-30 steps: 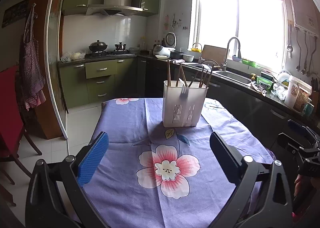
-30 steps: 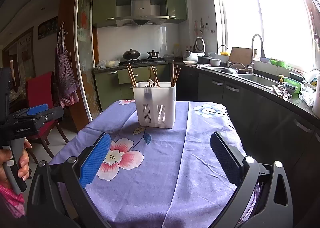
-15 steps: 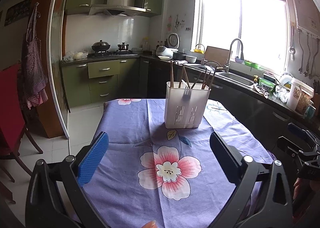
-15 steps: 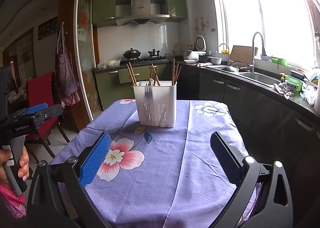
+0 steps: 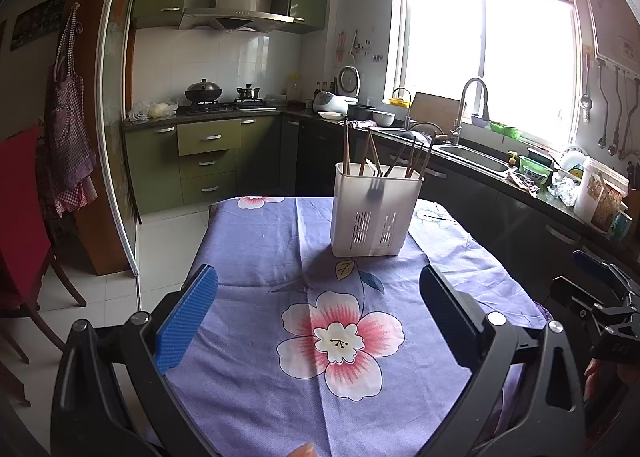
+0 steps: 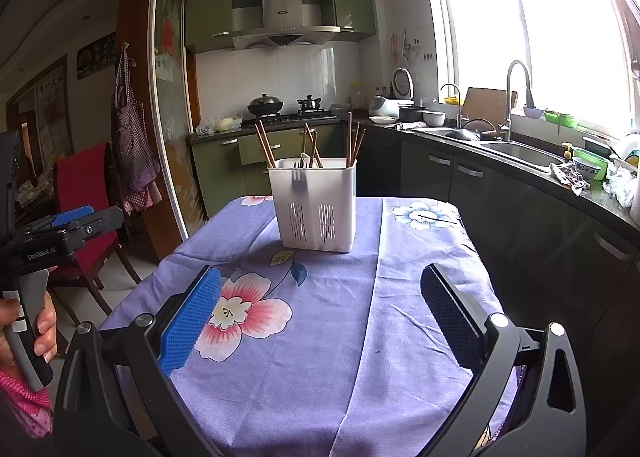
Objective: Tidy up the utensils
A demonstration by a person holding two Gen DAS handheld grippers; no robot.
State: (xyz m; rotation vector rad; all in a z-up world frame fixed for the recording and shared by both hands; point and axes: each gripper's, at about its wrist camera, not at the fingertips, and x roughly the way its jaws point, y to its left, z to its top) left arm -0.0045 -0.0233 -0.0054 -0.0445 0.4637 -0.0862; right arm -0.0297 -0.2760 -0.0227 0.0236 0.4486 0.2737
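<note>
A white plastic utensil holder (image 5: 376, 213) stands on the table with the purple flowered cloth (image 5: 280, 257). Several brown chopsticks (image 5: 346, 147) stick up from it, and a fork shows as a shadow through its wall. It also shows in the right wrist view (image 6: 314, 205), with chopsticks (image 6: 265, 145). My left gripper (image 5: 318, 289) is open and empty, well short of the holder. My right gripper (image 6: 320, 289) is open and empty, also short of it. No loose utensils lie on the cloth.
A red chair (image 6: 86, 193) stands left of the table. Dark counters with a sink (image 6: 520, 153) run along the right. The left gripper's body (image 6: 60, 235) shows at the left edge of the right wrist view; the right gripper's body (image 5: 600, 297) shows at right in the left wrist view.
Both views have drifted slightly; the holder sits a little lower and further right in the left wrist view. Both grippers stay open and empty.
</note>
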